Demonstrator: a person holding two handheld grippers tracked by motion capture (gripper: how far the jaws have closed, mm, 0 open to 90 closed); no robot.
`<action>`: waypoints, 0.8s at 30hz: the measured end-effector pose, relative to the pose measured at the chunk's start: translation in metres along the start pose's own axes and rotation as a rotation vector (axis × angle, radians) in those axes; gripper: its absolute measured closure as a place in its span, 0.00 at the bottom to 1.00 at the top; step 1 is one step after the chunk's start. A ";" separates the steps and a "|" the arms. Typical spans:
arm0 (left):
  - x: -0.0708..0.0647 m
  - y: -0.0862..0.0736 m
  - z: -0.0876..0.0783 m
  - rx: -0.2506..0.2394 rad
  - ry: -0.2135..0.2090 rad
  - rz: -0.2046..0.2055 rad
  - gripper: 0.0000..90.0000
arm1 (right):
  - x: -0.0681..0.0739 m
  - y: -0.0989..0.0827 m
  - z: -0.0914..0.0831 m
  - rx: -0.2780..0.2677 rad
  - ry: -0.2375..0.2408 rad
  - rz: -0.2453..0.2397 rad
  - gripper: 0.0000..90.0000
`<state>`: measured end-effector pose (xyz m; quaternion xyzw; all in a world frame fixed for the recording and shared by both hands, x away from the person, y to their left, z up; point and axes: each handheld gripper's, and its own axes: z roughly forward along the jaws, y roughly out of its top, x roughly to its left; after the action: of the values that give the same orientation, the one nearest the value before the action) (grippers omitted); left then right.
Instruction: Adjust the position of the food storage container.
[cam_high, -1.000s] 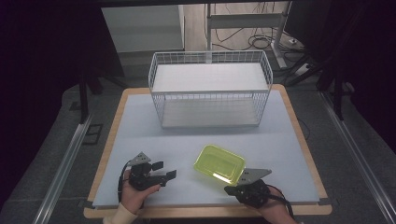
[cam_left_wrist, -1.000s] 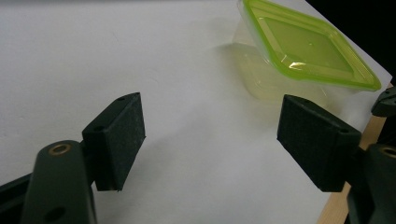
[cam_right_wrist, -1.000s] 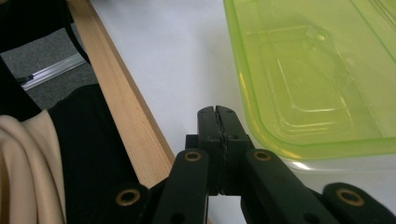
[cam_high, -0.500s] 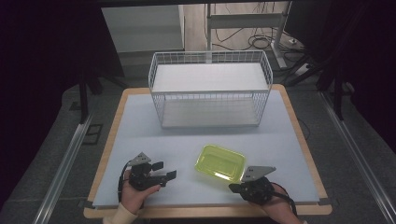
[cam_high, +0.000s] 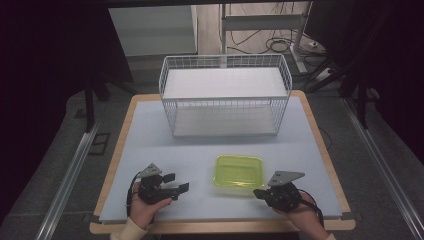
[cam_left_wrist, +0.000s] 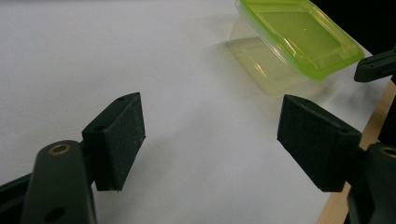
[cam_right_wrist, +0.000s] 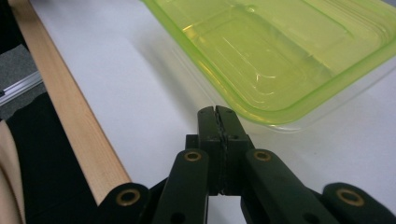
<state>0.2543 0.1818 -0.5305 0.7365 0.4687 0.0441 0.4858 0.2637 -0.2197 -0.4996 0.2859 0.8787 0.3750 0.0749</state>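
Your worktop (cam_high: 150, 135) carries a white wire basket (cam_high: 225, 95) at its far side, standing open-topped with nothing visible inside. Near you, right of centre, sits the green-lidded container (cam_high: 239, 171), flat on the surface and well apart from the basket.

Your right gripper (cam_high: 261, 193) lies just beside the container's near right corner, its jaws pressed together on nothing; in the right gripper view the closed tips (cam_right_wrist: 217, 122) sit just short of the lid's rim (cam_right_wrist: 261, 114), and whether they touch it is hard to tell. Your left gripper (cam_high: 177, 182) rests to the left, jaws spread wide with only bare worktop between them, the container (cam_left_wrist: 294, 44) off toward its far right.

The risk, as I judge it: with closed tips you can only push, and a push at one corner is likely to spin the light box or slide it toward the worktop's right edge rather than move it straight. A tip catching under the lid's lip could pop it loose.

The translucent lid blurs the interior, so you cannot tell whether anything is inside. The container's far side is cut off in the right gripper view.
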 end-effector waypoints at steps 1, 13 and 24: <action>0.000 0.000 0.000 -0.001 0.000 -0.001 0.25 | -0.002 0.000 0.000 0.000 -0.007 -0.001 1.00; -0.001 0.000 0.000 0.000 0.000 -0.001 0.25 | -0.009 0.001 0.003 -0.002 -0.028 0.013 1.00; -0.002 0.001 -0.001 -0.005 -0.006 -0.006 0.25 | -0.003 0.002 -0.018 -0.066 0.004 0.017 1.00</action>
<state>0.2535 0.1811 -0.5281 0.7341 0.4692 0.0414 0.4891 0.2604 -0.2312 -0.4856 0.2902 0.8634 0.4050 0.0793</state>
